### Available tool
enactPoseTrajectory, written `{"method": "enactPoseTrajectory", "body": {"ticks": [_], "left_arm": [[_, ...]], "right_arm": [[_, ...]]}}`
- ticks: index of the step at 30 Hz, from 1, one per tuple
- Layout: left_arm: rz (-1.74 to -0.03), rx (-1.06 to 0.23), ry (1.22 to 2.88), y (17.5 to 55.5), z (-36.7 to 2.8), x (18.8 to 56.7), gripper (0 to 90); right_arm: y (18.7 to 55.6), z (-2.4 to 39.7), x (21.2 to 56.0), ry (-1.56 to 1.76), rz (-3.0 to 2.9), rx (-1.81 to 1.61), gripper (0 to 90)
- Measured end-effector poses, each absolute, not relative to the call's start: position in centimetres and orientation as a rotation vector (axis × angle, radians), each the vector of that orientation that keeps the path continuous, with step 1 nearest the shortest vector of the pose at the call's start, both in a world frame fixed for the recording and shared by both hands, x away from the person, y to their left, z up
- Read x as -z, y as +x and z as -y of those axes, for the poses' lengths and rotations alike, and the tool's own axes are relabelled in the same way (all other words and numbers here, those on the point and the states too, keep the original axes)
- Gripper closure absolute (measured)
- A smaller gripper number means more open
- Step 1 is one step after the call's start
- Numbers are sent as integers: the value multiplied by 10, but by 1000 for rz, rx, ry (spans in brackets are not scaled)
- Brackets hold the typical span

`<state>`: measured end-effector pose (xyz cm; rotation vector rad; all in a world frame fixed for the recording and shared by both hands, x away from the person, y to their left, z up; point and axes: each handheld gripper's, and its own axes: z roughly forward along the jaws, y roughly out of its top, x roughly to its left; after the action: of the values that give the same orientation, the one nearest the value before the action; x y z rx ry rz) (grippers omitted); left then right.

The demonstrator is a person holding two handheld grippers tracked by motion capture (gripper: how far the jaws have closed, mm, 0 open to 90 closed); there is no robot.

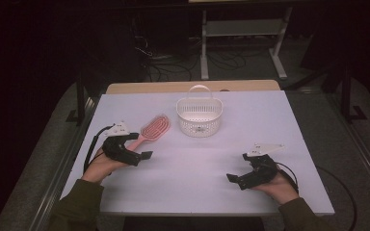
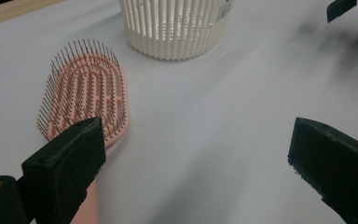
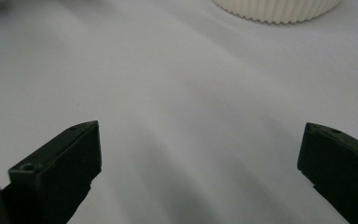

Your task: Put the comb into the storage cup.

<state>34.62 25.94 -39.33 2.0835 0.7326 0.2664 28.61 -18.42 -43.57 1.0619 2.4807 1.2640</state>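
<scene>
A pink hairbrush (image 1: 151, 131) lies bristles up on the white table (image 1: 270, 120), left of centre. Its handle runs under my left gripper (image 1: 139, 147), which is open, with one jaw over the handle. The left gripper view has the brush head (image 2: 86, 91) just beyond the left jaw and my left gripper (image 2: 196, 158) wide apart. A white slatted basket (image 1: 199, 115) with a handle stands at the back centre, and its wall (image 2: 177, 28) rises behind the brush. My right gripper (image 1: 238, 168) rests open near the front right, with bare table between its jaws (image 3: 198, 158).
The basket's lower rim (image 3: 275, 11) sits at the top of the right gripper view. A wooden strip (image 1: 192, 86) borders the table's far edge. Beyond it stand a metal frame (image 1: 243, 38) and floor cables in the dark.
</scene>
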Motion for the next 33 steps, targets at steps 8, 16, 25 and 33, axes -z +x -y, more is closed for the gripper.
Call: {"method": "enactPoseTrajectory", "body": {"ticks": [8,16,25,33], "left_arm": [[-755,-273,2093,353,-257,391,0],[-742,-281,2109,361,-253,385,0],[-741,-288,2109,370,-250,379,0],[-736,-292,2120,379,-249,374,0]], "right_arm": [[286,184,436,1062,-2479,-1265,0],[286,185,435,1061,-2475,-1268,0],[286,185,435,1061,-2472,-1272,0],[286,186,435,1063,-2472,-1273,0]]}}
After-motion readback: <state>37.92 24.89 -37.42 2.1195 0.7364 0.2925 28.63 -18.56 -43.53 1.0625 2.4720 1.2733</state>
